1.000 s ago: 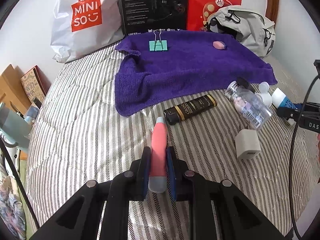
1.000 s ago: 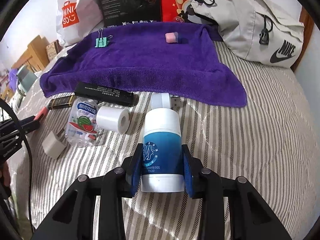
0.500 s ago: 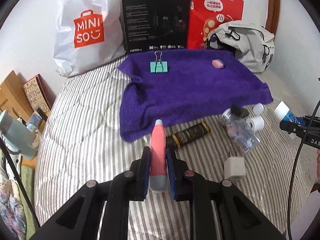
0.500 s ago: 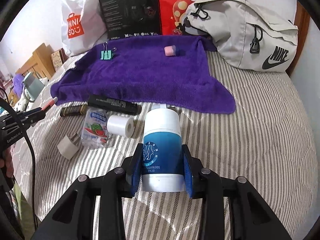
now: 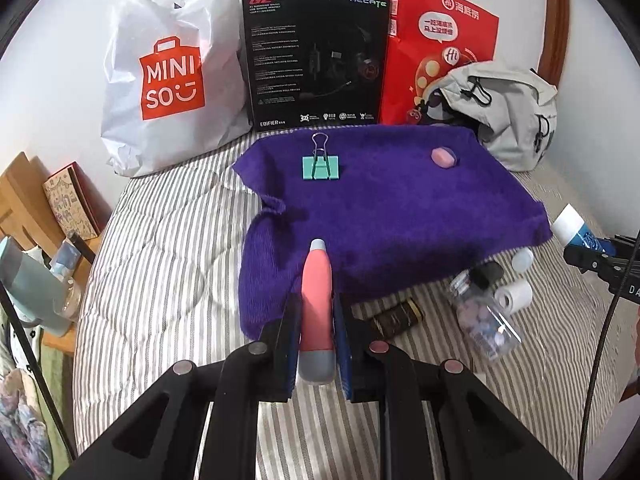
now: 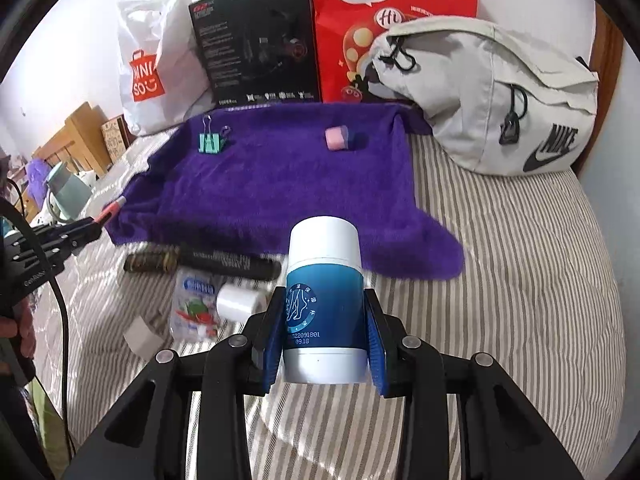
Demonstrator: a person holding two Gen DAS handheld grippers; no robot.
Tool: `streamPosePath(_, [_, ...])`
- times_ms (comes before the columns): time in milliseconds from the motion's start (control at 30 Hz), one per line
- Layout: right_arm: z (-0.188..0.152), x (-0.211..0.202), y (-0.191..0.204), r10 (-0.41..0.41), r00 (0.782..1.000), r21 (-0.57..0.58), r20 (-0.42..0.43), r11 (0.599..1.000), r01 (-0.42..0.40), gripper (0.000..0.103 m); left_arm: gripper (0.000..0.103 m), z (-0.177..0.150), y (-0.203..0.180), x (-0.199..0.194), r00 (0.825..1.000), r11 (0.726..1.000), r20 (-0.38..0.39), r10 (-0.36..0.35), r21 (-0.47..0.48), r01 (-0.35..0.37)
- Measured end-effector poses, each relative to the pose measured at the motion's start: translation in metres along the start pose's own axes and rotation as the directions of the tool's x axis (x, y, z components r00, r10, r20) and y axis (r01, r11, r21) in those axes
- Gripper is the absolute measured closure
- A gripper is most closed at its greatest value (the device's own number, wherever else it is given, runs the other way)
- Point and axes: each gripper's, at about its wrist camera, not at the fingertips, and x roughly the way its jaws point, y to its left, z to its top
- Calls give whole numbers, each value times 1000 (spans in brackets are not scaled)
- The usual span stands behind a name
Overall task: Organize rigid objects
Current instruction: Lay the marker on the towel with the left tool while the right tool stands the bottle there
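We see a striped bed (image 5: 160, 280) with a purple towel (image 5: 380, 216) spread across its far half. The right claw (image 6: 325, 344) is clenched on a blue-and-white bottle (image 6: 325, 304), lifted over the bed just before the towel's near edge. The left claw (image 5: 316, 340) is clenched on a pink pen (image 5: 317, 300), its tip over the towel's near corner. On the towel lie a green binder clip (image 5: 321, 167) and, well apart, a pink eraser (image 5: 443, 157).

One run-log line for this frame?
left gripper: shut on pink pen | right gripper: shut on blue bottle | both above bed
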Motion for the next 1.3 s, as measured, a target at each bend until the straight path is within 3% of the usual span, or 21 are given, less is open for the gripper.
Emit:
streamPosePath(300, [34, 11, 2, 12, 1000, -15, 17, 1000, -12, 67, 87, 28, 7, 20, 1000, 1000, 3, 0, -21, 0])
streamPosePath(733, [79, 68, 1, 30, 1000, -30, -9, 999, -30, 67, 87, 68, 2, 69, 999, 999, -23, -37, -30, 36])
streamPosePath(1300, [104, 126, 0, -3, 997, -78, -80, 997, -4, 67, 87, 80, 5, 116, 997, 998, -74, -39, -61, 35])
